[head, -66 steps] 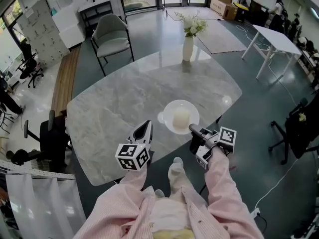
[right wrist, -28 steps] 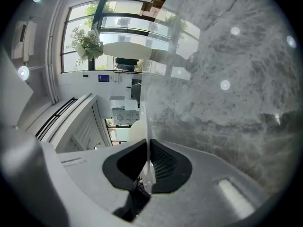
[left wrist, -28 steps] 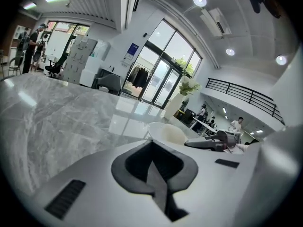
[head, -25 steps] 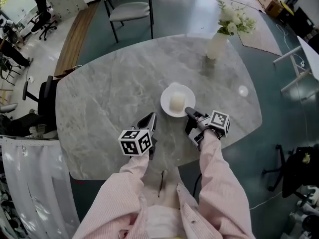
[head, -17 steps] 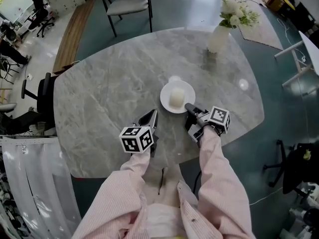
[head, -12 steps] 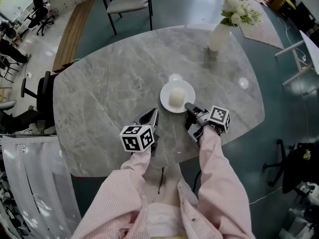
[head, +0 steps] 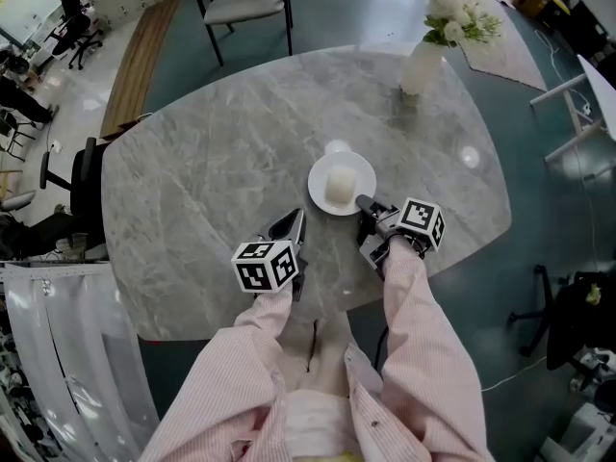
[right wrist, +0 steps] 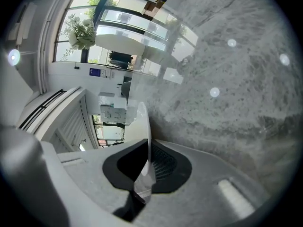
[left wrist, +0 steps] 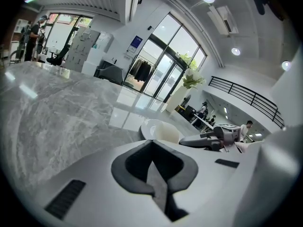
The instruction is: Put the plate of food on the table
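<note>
Plate with its pale block of food looks down on the marble table, near the middle. The right gripper pinches its near rim between almost closed jaws. The set-down seems all but done; next, ease those jaws apart and back away level. The left gripper hovers beside, closed on nothing. A flower vase stands at the far edge, with a chair beyond.

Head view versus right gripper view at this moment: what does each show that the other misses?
Head view only: the pale food block sitting on the plate, the left gripper, and a chair beyond the table. Right gripper view only: the plate's rim seen edge-on, pinched in the right gripper, whose jaws close on it. Both: the plate, the marble table and the vase of flowers.
</note>
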### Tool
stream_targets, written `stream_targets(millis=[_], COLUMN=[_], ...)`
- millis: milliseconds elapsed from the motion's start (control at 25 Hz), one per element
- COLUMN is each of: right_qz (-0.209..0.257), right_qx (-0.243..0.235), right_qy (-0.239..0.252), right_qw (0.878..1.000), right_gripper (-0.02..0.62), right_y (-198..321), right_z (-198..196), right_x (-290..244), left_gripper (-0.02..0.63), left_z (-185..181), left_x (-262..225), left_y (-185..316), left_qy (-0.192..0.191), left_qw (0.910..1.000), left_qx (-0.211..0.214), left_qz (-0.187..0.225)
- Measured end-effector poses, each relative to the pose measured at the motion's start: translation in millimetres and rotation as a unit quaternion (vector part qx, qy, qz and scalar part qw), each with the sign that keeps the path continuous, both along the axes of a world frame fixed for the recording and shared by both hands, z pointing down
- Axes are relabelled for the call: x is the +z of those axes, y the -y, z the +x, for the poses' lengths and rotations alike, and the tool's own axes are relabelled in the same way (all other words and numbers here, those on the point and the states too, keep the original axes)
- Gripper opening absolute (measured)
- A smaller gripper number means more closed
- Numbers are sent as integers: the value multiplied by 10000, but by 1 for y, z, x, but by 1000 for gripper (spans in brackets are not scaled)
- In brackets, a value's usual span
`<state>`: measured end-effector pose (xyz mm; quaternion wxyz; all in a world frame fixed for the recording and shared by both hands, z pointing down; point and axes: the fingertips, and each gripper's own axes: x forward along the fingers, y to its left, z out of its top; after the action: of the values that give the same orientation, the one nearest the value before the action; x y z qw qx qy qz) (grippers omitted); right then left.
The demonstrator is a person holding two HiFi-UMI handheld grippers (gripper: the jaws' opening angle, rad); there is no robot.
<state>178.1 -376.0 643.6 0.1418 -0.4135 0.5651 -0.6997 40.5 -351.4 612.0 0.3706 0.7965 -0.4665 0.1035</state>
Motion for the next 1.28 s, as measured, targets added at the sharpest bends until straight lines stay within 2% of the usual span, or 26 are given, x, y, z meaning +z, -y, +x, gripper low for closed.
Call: stream_targets(millis=[360,720,1000,1280], right_qz=[-50,8,89,195], right_qx=[-175,-394,-602,-977], right_qy=[-695,-1635,-2327,-3194], right_qw=[9974,9857,9706,9424], right_gripper=[18,40,71,103], right_y=[1,-2,-7,-11], right_z=[0,-1,0,3], right_x=[2,3,7,6], left_gripper=[-9,-9,-8,-9], left_z=[4,4,3,4], left_x=[2,2,3,2], left_y=[-6,-9,-9,-9], left_qy=[-6,-13,-88,-139], left_qw=[10000,10000,9999,9999], left_qx=[35,20,-12,-24], left_qz=[-31,-48,-77,-77])
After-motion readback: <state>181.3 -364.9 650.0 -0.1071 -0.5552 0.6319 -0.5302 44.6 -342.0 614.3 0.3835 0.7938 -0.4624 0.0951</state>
